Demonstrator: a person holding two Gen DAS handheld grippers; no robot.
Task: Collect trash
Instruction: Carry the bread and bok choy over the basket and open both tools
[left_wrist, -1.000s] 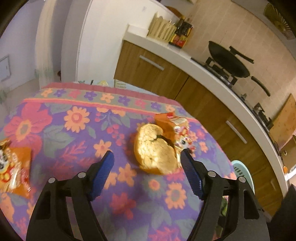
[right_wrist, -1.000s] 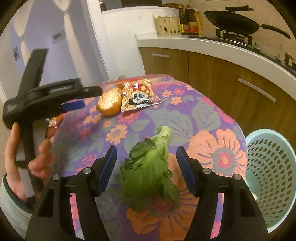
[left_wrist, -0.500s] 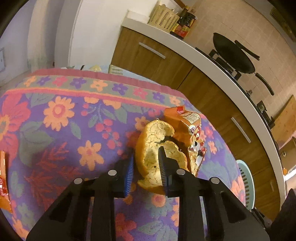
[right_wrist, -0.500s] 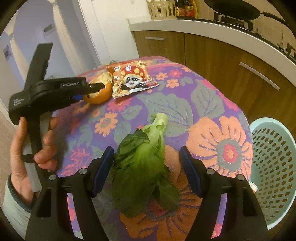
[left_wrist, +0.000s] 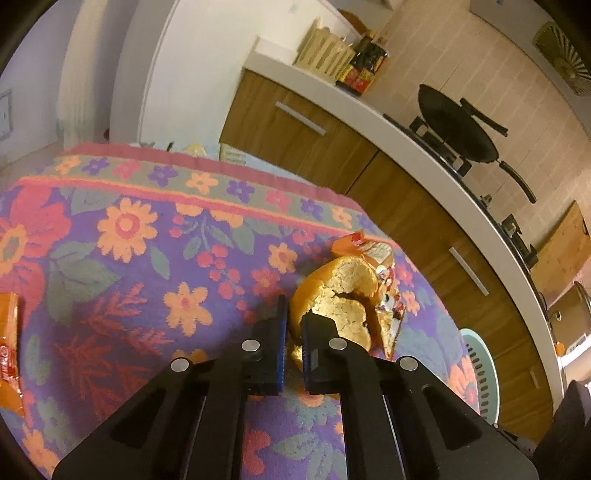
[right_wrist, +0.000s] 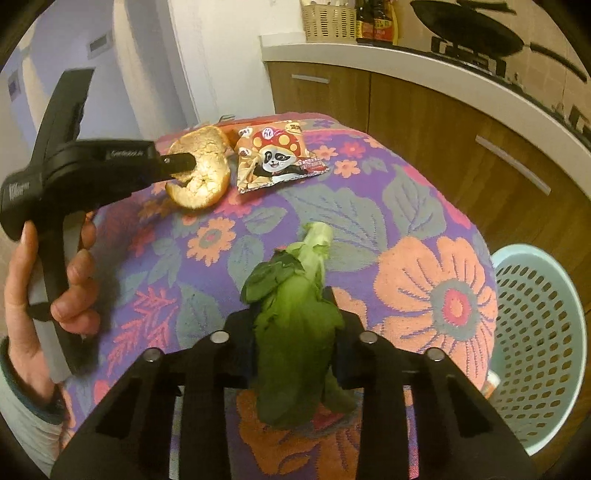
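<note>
In the left wrist view, the left gripper (left_wrist: 293, 325) was clenched on the near edge of the torn bread (left_wrist: 334, 299), its blue-padded fingers (left_wrist: 281, 332) pinching the crust with almost no gap. The bread sat on the flowered cloth (left_wrist: 129, 240), touching an orange snack bag (left_wrist: 373, 254) just behind it. Another orange wrapper (left_wrist: 9, 343) lay at the cloth's left edge, well apart. A pale blue basket (left_wrist: 480, 373) showed past the cloth's right rim, below the counter (left_wrist: 406, 122) with a black pan (left_wrist: 458, 125) on it. In the right wrist view, the right gripper (right_wrist: 293, 325) was closing, and the leafy greens (right_wrist: 295, 332) lay between its jaws, filling the gap; the pads looked to be against the leaves on both sides. The pale stem end pointed away, toward the panda snack bag (right_wrist: 275, 158). Beyond, the left gripper (right_wrist: 181, 162) bit into the bread (right_wrist: 201, 177), which lay just beside that bag. A hand (right_wrist: 40, 288) held the left gripper's handle at the left of the frame. The basket (right_wrist: 535, 339) stood on the floor right of the table, near the greens.
</note>
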